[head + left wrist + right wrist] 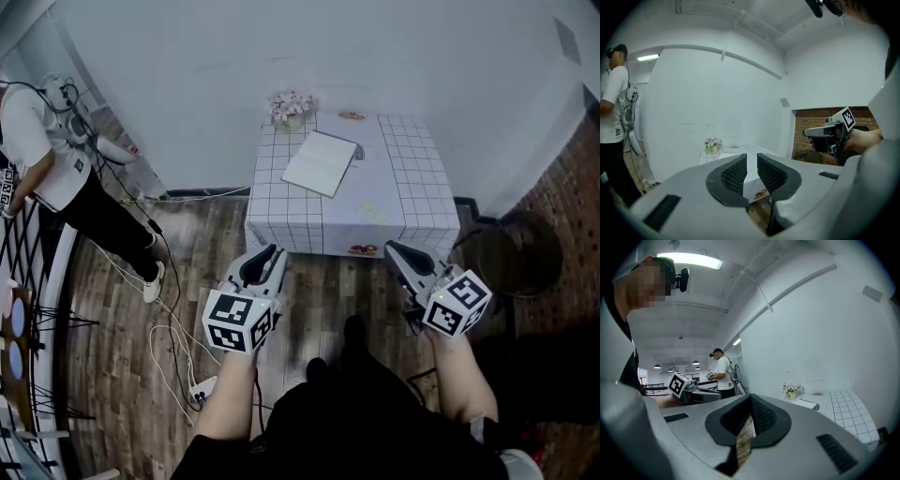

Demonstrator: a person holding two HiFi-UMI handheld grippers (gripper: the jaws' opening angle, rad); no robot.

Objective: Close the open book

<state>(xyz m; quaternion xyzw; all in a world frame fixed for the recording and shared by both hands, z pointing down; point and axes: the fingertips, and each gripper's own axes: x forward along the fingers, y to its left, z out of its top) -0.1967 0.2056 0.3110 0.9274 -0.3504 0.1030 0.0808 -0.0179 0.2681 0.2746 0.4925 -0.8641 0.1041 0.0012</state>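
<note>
The book (321, 162) lies flat on the worktop (412, 197), well ahead of and between the left hand-held gripper (269, 253), whose jaws are narrowly apart and empty, and the right hand-held gripper (394, 249), which is closed and empty. The head view shows the book's whole face. The right gripper view shows it only edge-on, near flowers (791, 390).

Table (412, 159): white grid-printed cloth cover, matt and smooth; on it, book (321, 163) of white matt paper. Wall (281, 47) behind the table: smooth, white, matt. Before the table, floor (122, 375) of worn, dull wood planks; left gripper (272, 253) and right gripper (393, 248): matt grey plastic, dark ribbed pads (733, 174).
</note>
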